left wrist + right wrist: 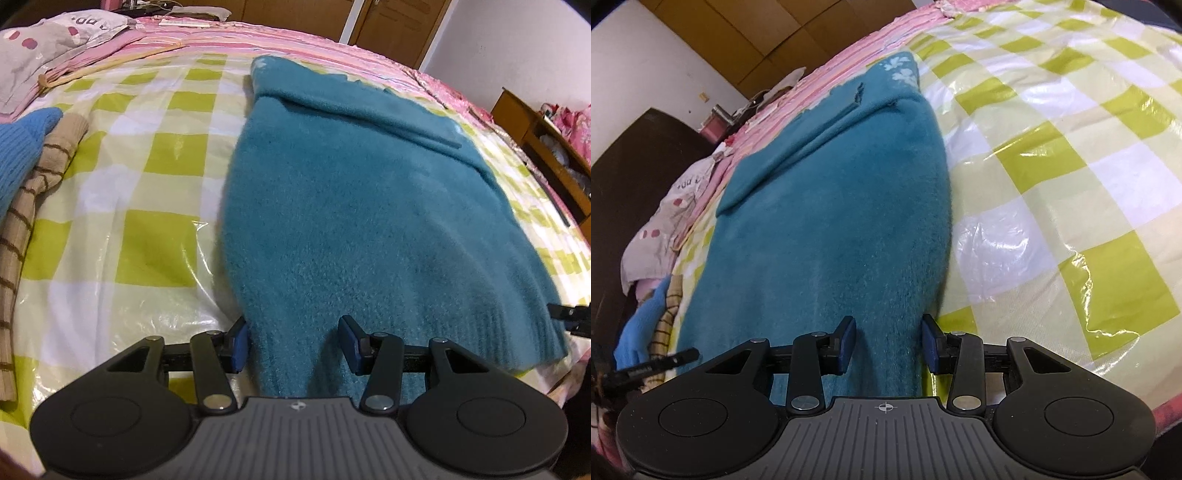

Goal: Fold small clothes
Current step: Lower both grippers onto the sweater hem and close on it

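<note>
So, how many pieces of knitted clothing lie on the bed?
3: a teal sweater spread in the middle, a blue knit and a striped beige knit together at the left edge. More may be hidden.

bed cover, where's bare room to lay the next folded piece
Bare checked cover lies between the teal sweater and the blue and striped clothes; another stretch borders the sweater's other side. Crowded by the pillow.

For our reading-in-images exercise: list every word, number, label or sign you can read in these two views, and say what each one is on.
"pp": partial grey letters on the grey pillow at the bed's far corner; the rest is cut off and blurred.
Crosshair mark, no text: on each hand-held gripper's ribbed body.
White flower motifs, no words: on the teal sweater.
Nothing else is readable.
</note>
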Demonstrator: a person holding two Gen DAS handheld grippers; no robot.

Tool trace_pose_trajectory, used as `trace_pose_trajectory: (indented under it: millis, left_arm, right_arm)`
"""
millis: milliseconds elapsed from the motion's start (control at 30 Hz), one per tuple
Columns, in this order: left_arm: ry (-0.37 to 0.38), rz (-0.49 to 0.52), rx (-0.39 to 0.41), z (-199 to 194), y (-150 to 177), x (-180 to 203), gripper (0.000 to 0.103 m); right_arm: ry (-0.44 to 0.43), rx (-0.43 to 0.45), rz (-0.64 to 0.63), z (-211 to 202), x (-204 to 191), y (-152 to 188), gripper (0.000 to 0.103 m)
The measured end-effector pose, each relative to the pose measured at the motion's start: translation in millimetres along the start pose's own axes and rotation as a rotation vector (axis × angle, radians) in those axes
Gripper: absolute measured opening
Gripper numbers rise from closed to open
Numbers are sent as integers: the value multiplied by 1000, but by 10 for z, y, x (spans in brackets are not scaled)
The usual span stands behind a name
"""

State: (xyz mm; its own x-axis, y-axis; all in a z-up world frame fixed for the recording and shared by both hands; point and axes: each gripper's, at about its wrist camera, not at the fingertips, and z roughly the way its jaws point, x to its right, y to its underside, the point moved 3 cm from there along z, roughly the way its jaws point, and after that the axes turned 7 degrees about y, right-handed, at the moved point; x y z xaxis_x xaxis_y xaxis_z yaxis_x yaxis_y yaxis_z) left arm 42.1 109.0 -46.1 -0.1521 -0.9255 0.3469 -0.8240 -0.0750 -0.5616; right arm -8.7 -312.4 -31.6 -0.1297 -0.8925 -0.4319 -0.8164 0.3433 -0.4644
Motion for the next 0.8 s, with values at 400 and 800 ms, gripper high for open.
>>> trace_pose_trajectory:
  millis: [400,800]
  left_arm:
    - [34,-44,30,-49,-45,-39,38]
    - [94,-53,53,-55,-135,7,38]
  right_arm:
    - [-95,19,68,2,-31,-34,38]
    - [-160,11,132,64,-23,-80,35]
